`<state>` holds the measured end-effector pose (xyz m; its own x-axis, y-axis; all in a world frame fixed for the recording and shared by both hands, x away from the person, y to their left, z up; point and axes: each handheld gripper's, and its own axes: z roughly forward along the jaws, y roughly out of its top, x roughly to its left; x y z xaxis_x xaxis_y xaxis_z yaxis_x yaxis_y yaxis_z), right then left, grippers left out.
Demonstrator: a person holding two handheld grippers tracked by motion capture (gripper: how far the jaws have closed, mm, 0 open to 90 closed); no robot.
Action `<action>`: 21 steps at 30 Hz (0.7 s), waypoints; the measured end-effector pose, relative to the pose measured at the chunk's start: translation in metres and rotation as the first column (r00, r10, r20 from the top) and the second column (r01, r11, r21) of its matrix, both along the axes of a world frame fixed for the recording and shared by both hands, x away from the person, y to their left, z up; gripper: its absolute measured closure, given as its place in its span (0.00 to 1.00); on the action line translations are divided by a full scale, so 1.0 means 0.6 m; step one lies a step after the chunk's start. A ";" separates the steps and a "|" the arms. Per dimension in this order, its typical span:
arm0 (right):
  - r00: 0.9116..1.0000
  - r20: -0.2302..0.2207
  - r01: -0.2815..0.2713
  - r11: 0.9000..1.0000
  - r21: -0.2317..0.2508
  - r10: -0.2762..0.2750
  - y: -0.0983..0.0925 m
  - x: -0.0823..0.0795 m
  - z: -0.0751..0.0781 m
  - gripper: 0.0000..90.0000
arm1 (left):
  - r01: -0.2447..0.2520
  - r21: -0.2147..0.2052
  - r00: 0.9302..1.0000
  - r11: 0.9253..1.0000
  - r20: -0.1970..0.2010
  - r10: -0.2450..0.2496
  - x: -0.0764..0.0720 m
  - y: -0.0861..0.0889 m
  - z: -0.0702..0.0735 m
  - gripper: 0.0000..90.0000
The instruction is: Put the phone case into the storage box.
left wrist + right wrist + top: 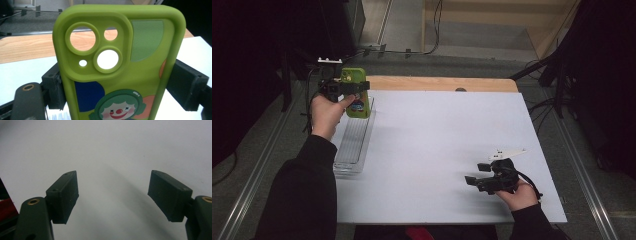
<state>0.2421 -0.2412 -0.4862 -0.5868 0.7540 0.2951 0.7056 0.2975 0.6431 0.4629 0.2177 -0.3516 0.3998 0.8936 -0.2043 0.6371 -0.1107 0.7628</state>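
Note:
A green phone case [356, 95] with a clown picture stands upright in my left gripper [354, 89], held above the far end of a clear tray [343, 161] at the table's left edge. In the left gripper view the case [140, 80] has its camera cutouts at the top, and both black pads [187, 85] press on its long sides. My right gripper [477, 181] rests low over the white table near the front right, jaws wide apart. In the right gripper view its gripper [112, 197] has nothing but bare white surface between the pads [63, 195].
The white board [447, 150] covers most of a wooden table [442, 83], whose far strip shows. Cables and dark equipment lie on the floor beyond and to both sides. A small dark spot [460, 90] sits at the board's far edge.

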 end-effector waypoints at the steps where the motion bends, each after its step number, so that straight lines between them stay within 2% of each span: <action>1: 1.000 0.001 -0.002 1.000 0.002 0.002 0.000 0.000 0.000 0.25 | -0.002 0.015 1.000 1.000 0.004 0.002 0.003 -0.001 -0.002 0.19; 2: 1.000 0.002 0.000 1.000 0.001 0.000 0.001 0.000 0.000 0.25 | -0.012 0.029 1.000 1.000 0.008 0.011 0.006 -0.003 -0.005 0.19; 9: 1.000 0.008 -0.003 1.000 0.005 0.003 0.003 -0.002 0.002 0.25 | -0.055 0.037 0.998 0.998 0.019 0.055 0.023 -0.003 -0.021 0.19; 14: 1.000 0.011 -0.005 1.000 0.004 0.005 0.002 -0.002 0.003 0.25 | -0.082 0.013 0.996 0.997 0.030 0.081 0.038 0.005 -0.032 0.19; 17: 1.000 0.010 -0.004 1.000 0.003 0.004 0.002 -0.001 0.002 0.25 | -0.094 0.039 0.995 0.995 0.032 0.092 0.047 0.004 -0.042 0.19; 21: 1.000 0.008 -0.006 1.000 0.001 0.006 0.002 -0.001 0.002 0.25 | -0.092 0.028 0.996 0.995 0.010 0.092 0.058 0.005 -0.057 0.19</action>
